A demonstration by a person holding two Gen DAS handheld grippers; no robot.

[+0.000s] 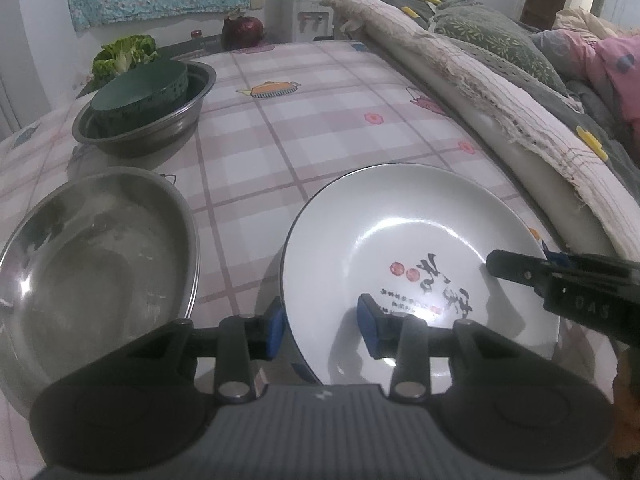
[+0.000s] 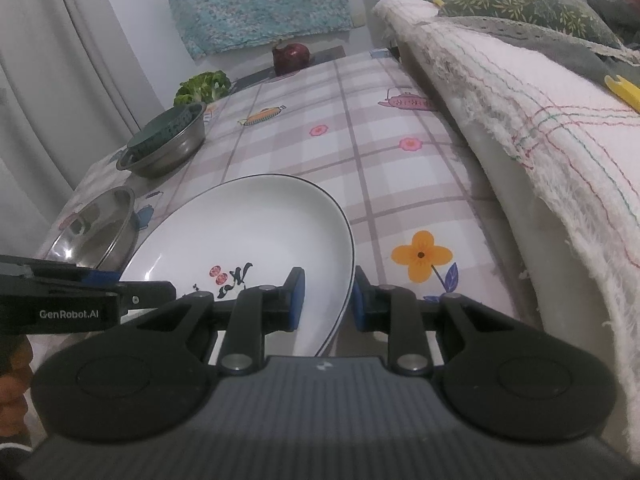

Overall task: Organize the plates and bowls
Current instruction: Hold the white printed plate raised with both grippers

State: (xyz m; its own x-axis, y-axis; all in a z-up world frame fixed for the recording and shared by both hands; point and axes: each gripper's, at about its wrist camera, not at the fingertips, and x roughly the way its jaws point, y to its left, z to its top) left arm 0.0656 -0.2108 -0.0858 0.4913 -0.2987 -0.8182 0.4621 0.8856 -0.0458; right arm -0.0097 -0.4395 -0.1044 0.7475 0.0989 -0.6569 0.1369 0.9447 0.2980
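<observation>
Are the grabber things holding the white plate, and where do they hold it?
Yes. The right gripper pinches the white plate by its right rim. The left gripper straddles the left rim, jaws apart, not squeezing.

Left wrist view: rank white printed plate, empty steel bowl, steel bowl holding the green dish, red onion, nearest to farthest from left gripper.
1. White printed plate, rim between the left gripper fingers.
2. Empty steel bowl, left.
3. Steel bowl holding the green dish, far left.
4. Red onion, table's far end.
</observation>
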